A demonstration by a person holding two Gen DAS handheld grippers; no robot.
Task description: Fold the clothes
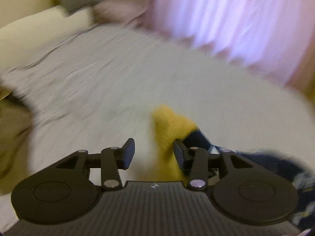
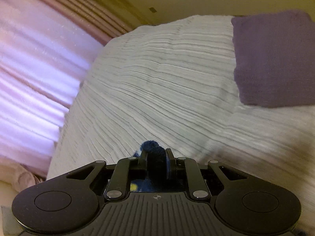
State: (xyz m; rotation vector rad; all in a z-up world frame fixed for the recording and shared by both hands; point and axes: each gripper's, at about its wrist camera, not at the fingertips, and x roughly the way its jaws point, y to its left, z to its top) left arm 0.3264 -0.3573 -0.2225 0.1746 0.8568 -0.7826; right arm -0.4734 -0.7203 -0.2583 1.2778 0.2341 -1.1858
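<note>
Left claw [image 1: 154, 153]: jaws wide apart, gripping nothing; yellow-and-navy fleece garment [image 1: 171, 125] rises just ahead, against its right finger. Right claw [image 2: 156, 162]: jaws closed onto a navy fold of the garment [image 2: 153, 151]. White ribbed bed cover [image 2: 157, 78] ahead; purple folded cloth [image 2: 275, 59] far right.

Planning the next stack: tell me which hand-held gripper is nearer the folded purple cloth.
Right, probably. The right hand-held gripper, shut on navy fleece, has the folded purple cloth ahead to its right. The left hand-held gripper view shows no purple cloth.
</note>
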